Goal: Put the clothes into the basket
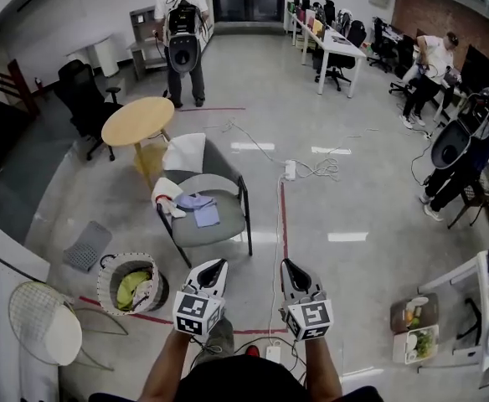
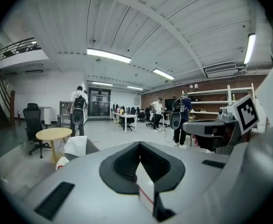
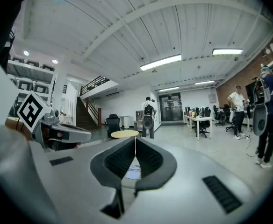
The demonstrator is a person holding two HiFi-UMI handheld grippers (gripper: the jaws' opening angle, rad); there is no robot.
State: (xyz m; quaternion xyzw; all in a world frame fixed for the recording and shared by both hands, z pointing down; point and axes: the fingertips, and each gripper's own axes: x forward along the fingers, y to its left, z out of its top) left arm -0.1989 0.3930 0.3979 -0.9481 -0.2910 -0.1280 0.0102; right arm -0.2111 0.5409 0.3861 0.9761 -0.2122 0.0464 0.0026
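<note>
Two sets of fingers are pressing fully together, pinching nothing: the left gripper [image 1: 219, 264] and the right gripper [image 1: 288, 264]. Ahead of them, pale blue and white clothes [image 1: 196, 203] are lying on a grey padded armchair [image 1: 219, 231]. Left of the fingers, a round woven basket [image 1: 104, 291] is sitting on the floor.

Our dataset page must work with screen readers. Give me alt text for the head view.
The left gripper and right gripper, both shut and empty, point toward a grey armchair with loose clothes on its seat. A round basket already holding garments stands on the floor at lower left.
</note>
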